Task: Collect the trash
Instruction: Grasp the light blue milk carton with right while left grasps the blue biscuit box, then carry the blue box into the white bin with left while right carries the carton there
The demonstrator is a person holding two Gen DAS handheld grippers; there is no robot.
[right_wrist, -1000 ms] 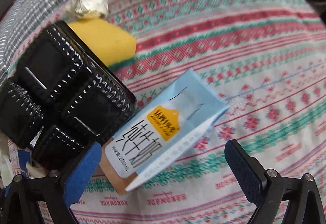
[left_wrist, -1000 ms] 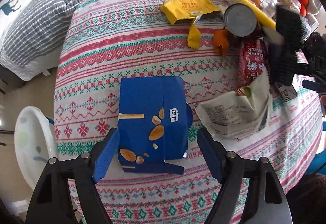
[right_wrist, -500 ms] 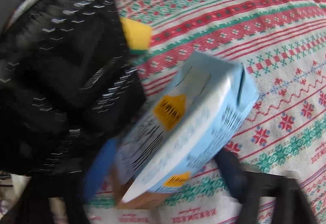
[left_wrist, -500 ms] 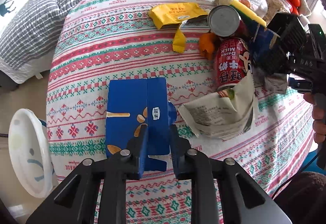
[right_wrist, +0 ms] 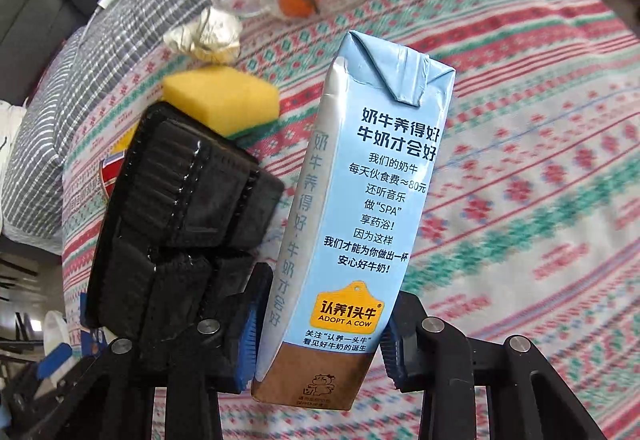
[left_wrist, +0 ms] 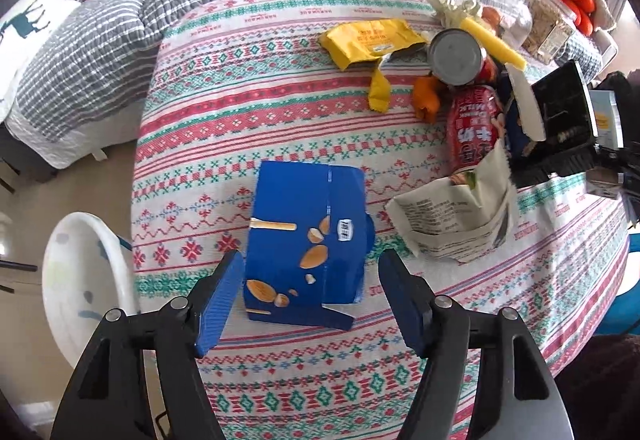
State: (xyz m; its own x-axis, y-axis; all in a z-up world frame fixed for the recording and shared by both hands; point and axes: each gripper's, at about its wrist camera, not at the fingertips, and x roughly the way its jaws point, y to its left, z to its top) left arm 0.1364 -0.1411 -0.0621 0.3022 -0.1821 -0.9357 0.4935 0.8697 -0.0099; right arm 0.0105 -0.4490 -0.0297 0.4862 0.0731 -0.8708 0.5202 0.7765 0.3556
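Milk carton (right_wrist: 352,224) base behind the tool's pads; patterned tablecloth (right_wrist: 540,167) blurred alongside.

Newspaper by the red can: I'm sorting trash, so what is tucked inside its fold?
At the open top of the newspaper shows something reddish-brown with a bit of green, beside the red can. The paper covers the rest, so I cannot identify it.

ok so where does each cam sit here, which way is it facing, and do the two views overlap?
Left wrist: on the left claw, looking steeply down at the blue box on the patterned cloth; its own fingers show, jaws opening, box between them.
Right wrist: on the right claw, closing on the milk carton; its own fingers show.
Shared: black tray, same cloth.
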